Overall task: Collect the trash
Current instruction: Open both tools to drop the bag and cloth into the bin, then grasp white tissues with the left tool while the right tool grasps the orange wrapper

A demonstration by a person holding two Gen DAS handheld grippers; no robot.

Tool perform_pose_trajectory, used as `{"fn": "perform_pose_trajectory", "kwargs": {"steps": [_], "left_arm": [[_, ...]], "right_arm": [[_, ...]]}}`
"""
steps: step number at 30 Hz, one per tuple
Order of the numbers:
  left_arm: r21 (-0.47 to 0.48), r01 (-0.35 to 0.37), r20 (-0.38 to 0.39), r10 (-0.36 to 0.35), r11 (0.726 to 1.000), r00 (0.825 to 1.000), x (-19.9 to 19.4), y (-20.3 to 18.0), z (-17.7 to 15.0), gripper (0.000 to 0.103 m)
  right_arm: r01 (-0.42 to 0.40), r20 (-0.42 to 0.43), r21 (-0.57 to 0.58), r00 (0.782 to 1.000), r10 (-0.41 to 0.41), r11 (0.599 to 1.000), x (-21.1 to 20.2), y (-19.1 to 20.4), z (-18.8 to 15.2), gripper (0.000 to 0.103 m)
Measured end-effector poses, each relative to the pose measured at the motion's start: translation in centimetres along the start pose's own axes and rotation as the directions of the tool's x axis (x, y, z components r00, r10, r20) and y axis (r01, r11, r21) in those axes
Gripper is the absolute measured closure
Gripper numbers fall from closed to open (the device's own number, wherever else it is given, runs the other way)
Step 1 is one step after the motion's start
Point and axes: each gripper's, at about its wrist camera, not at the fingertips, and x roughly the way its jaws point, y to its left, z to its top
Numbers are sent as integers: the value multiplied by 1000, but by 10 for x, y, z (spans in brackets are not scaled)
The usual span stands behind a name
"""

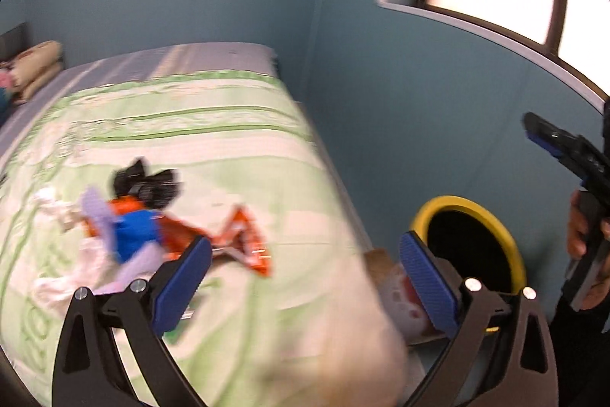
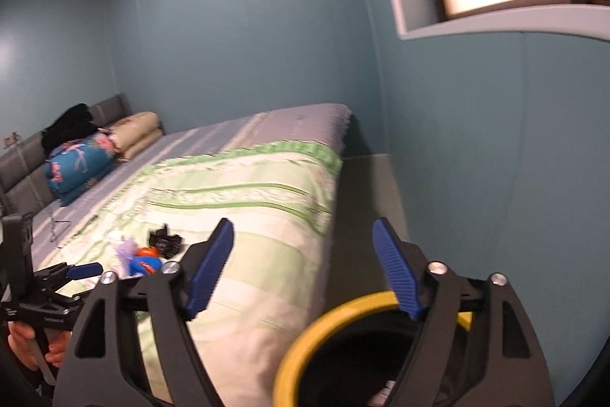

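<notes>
Blue-walled bedroom, with a bed point(image 1: 236, 140) under a green-and-white striped quilt as the landmark. On the quilt, near the bed's foot end, lies a loose pile of trash point(image 1: 145, 227): an orange wrapper, something blue, pale tissue and a black crumpled piece, blurred in the left wrist view. On the floor just beside the foot of the bed stands a yellow-rimmed bin point(image 1: 472, 243), mouth open upward. The left gripper point(image 1: 305, 277) hangs above the bed's edge, jaws spread wide with nothing between them. The right gripper point(image 2: 305, 266) hovers over the bin, jaws apart and empty. Judging by this, most collecting remains: the pile is still on the bed. The orange wrapper's long axis appears to run from the pile toward the bin side of the bed.
</notes>
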Motion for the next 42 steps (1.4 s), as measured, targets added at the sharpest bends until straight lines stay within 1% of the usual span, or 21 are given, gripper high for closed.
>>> {"fn": "perform_pose_trajectory", "kwargs": {"steps": [3, 5, 9, 15, 17, 20, 22, 23, 26, 29, 33, 34, 36, 38, 39, 42], "left_arm": [[-29, -60, 14, 61, 998, 998, -15, 29, -6, 8], [-50, -104, 23, 106, 993, 994, -24, 50, -11, 8], [-99, -164, 37, 168, 981, 985, -39, 86, -19, 8], [-183, -250, 52, 264, 951, 963, -66, 144, -35, 8], [-206, -277, 57, 294, 939, 954, -74, 162, -43, 8], [-247, -307, 50, 329, 919, 943, -79, 185, -56, 8], [-276, -314, 36, 337, 908, 941, -80, 201, -65, 8], [-295, -317, 24, 339, 901, 940, -80, 211, -71, 8], [-325, -324, -1, 342, 889, 940, -77, 229, -84, 8], [-342, -330, -26, 342, 880, 939, -72, 242, -95, 8], [-344, -335, -51, 338, 877, 940, -62, 253, -105, 8], [-340, -331, -59, 331, 880, 942, -58, 257, -107, 8], [-323, -338, -71, 333, 884, 940, -51, 261, -110, 8], [-313, -346, -86, 336, 885, 938, -43, 266, -113, 8], [-315, -344, -97, 331, 884, 939, -38, 270, -113, 8], [-341, -328, -114, 308, 881, 945, -26, 281, -113, 8]], "right_arm": [[-25, 3, -40, 1000, 26, 999, 10, 25, 2, 23], [-56, 10, -67, 998, 57, 996, 18, 42, 2, 17], [-120, 21, -97, 992, 123, 988, 29, 69, 0, 11], [-182, 10, -142, 983, 186, 973, 53, 106, -9, 8], [-205, -18, -166, 979, 205, 965, 65, 118, -14, 8], [-219, -56, -198, 976, 212, 955, 80, 134, -28, 8], [-236, -79, -222, 972, 223, 946, 89, 146, -38, 8], [-256, -101, -238, 966, 238, 937, 98, 154, -44, 8], [-263, -144, -280, 962, 231, 923, 117, 174, -59, 8], [-312, -216, -341, 944, 249, 887, 140, 198, -76, 8], [-353, -291, -398, 924, 248, 847, 163, 223, -94, 9], [-354, -301, -407, 922, 243, 842, 169, 226, -97, 9], [-361, -323, -423, 917, 234, 831, 179, 234, -103, 9], [-352, -334, -435, 918, 214, 829, 190, 240, -106, 10], [-352, -339, -438, 917, 211, 827, 193, 242, -107, 12], [-349, -356, -444, 914, 195, 825, 206, 249, -109, 13]]}}
